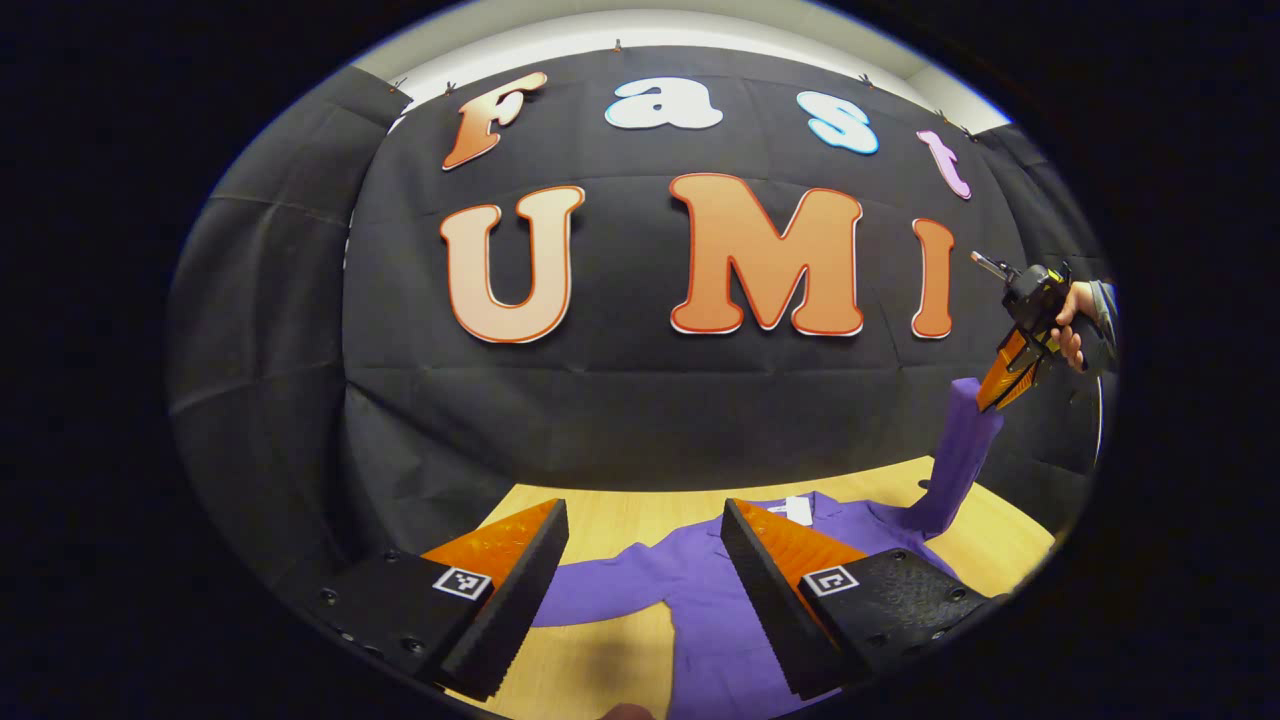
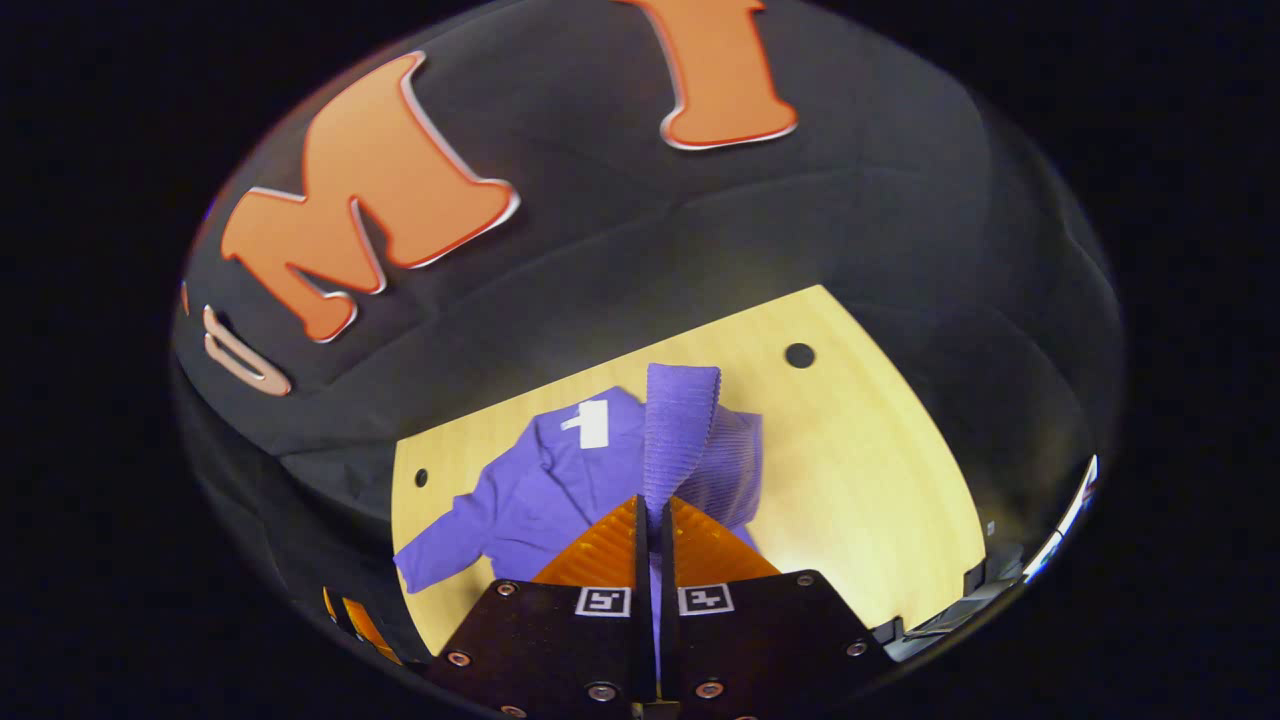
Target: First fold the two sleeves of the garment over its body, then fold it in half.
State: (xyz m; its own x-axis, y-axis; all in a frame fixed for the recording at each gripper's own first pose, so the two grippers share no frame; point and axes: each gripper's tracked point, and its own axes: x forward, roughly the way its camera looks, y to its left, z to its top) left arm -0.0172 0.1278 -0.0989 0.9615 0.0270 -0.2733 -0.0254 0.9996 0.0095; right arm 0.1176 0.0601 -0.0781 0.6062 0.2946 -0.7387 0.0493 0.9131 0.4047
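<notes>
Right gripper view: sleeve (image 2: 680, 430) between tool (image 2: 652, 515) fingers.

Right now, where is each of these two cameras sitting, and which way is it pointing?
Left gripper view: rides on the left gripper, low over the table, facing the booth wall; its open fingers frame the purple garment; farther off, the right gripper and a hand.
Right gripper view: rides on the right gripper, raised, looking down on the table; its fingers pinch a lifted sleeve.
Shared: garment, lifted sleeve, table, wall.
</notes>
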